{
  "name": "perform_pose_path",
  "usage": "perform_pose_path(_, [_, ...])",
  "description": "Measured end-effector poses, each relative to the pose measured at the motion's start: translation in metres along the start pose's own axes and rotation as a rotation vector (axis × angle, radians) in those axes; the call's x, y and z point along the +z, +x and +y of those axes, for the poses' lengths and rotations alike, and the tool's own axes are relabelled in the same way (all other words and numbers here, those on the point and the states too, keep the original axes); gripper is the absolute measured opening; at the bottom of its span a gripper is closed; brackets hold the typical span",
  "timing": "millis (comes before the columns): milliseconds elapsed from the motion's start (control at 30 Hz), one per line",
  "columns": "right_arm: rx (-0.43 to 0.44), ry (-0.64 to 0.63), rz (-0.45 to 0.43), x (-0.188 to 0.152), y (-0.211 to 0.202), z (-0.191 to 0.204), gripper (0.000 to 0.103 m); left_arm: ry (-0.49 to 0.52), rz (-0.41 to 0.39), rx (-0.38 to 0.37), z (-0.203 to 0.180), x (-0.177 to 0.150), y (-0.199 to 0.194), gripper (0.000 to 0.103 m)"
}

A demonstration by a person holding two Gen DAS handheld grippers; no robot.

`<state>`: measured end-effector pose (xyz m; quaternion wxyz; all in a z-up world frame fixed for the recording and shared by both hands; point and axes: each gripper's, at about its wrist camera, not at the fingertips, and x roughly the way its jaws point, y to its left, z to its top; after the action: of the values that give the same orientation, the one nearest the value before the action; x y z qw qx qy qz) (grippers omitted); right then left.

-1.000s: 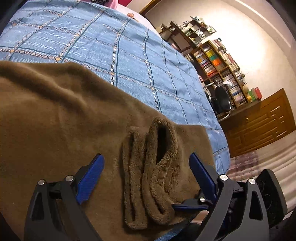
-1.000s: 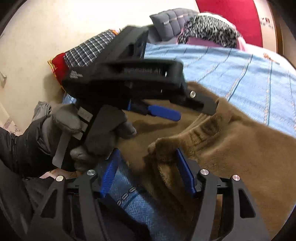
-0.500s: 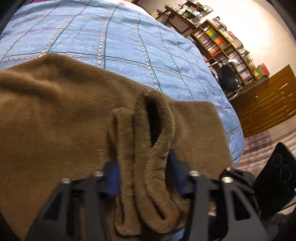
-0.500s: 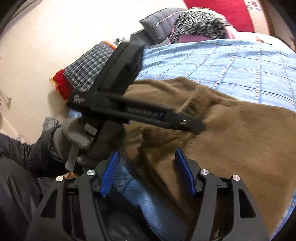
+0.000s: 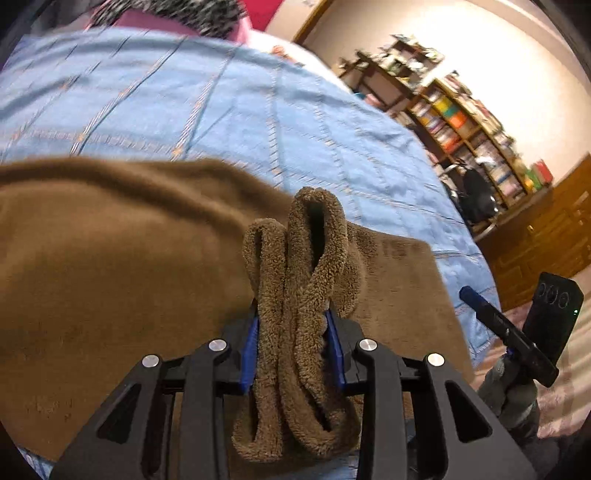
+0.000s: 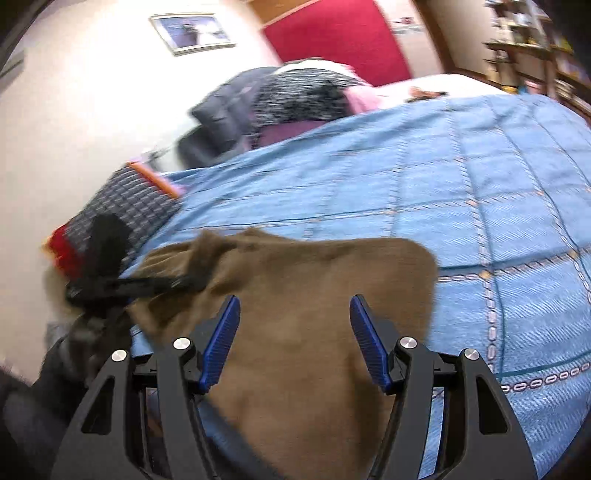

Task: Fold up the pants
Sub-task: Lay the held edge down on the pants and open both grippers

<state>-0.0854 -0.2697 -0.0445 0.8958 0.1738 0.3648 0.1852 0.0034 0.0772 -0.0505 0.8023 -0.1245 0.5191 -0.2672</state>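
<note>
While my left claw (image 5: 291, 347) has just clenched the fuzzy brown fleece pants' bunched cuffs (image 5: 299, 280) to lift them for folding | right claw (image 6: 295, 339) released over the blue quilted bed (image 6: 480, 184)

Brown fleece pants (image 5: 110, 280), light blue grid-patterned bedspread (image 6: 461, 177), red panel (image 6: 332, 33), blue-padded black gripper (image 6: 295, 336)

Your brown fleece pants (image 5: 122, 280) lie spread flat across the near part of the blue bedspread. At their near right edge, the cuffs (image 5: 299, 332) are bunched into upright folds, raised off the cloth. Seen from the right, the far edge is rounded and rumpled at the left (image 6: 303, 280).
</note>
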Motion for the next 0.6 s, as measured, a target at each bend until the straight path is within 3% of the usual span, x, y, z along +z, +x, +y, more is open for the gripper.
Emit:
perform_pose_path(67, [-0.041,-0.002,0.024,-0.002,0.016,-0.004,0.063,-0.011,0.013,0.028,0.005,-0.003,0.010,0.039])
perform_pose_path(133, [-0.073,-0.008,0.057,-0.005,0.033,-0.007,0.063,-0.018,0.005,0.070,0.008,-0.008,0.016,0.054])
perform_pose_path(200, [-0.102,-0.015,0.089,-0.013,0.045,-0.011,0.063,-0.016,-0.004,0.061,0.008,-0.010,0.013,0.054])
perform_pose_path(300, [-0.128,-0.058,0.094,-0.019,0.053,-0.009,0.064,-0.003,-0.051,0.096,0.003,-0.004,0.000,0.064])
perform_pose_path(467, [-0.160,-0.097,0.095,-0.024,0.055,-0.001,0.064,0.033,-0.175,0.111,-0.015,0.007,-0.031,0.065])
perform_pose_path(600, [-0.161,-0.097,0.095,-0.023,0.055,0.000,0.064,0.089,-0.198,0.076,-0.040,0.010,-0.030,0.065])
